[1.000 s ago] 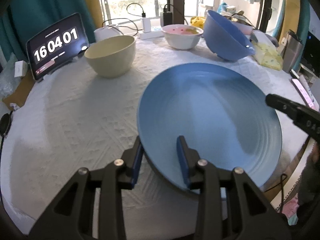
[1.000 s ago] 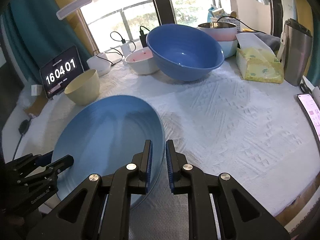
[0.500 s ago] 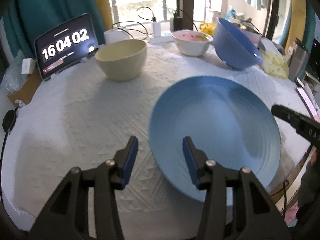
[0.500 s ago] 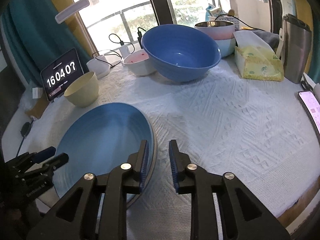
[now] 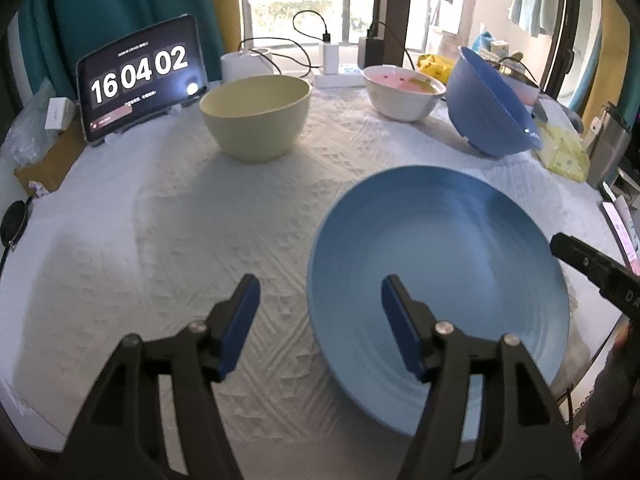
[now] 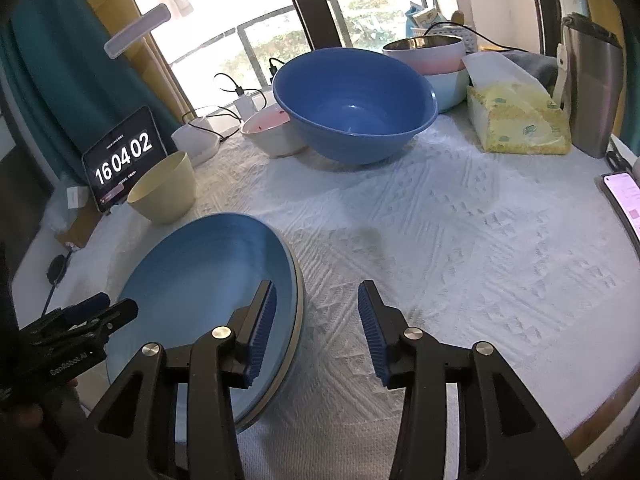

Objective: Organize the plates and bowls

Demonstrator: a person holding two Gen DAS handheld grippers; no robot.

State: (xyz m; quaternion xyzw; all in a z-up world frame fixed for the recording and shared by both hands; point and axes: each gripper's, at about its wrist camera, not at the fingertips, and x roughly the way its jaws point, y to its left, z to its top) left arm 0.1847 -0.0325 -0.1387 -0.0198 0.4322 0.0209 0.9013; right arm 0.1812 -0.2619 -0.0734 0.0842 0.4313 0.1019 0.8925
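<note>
my left gripper (image 5: 318,300) stands open over the near edge of the table; its jaws have just been opening. the plate's left rim lies between the two blue pads, but neither pad presses on it: the left pad hangs over bare cloth (image 5: 168,216), the right one over the plate's inside.

my right gripper (image 6: 316,308) is open too, its jaws having just been parting as well. the plate's right rim sits between its pads, untouched; the left pad is above the plate, the right pad above the cloth.

the plate (image 5: 460,264) is blue and lies flat on the white cloth at the near side of the table, between my two grippers. in the right wrist view a paler rim shows under its edge; i cannot tell whether that is a second plate.

farther back stand the bowls: a cream bowl (image 5: 256,116) near the tablet (image 5: 140,76), a white bowl (image 5: 402,94) with pink inside, and beside it a big blue bowl (image 6: 354,102), upright. behind the big one is a stack of pale bowls (image 6: 436,64). a tissue pack (image 6: 518,120) sits to their right, and a phone (image 6: 624,200) lies at the table's right edge.
</note>
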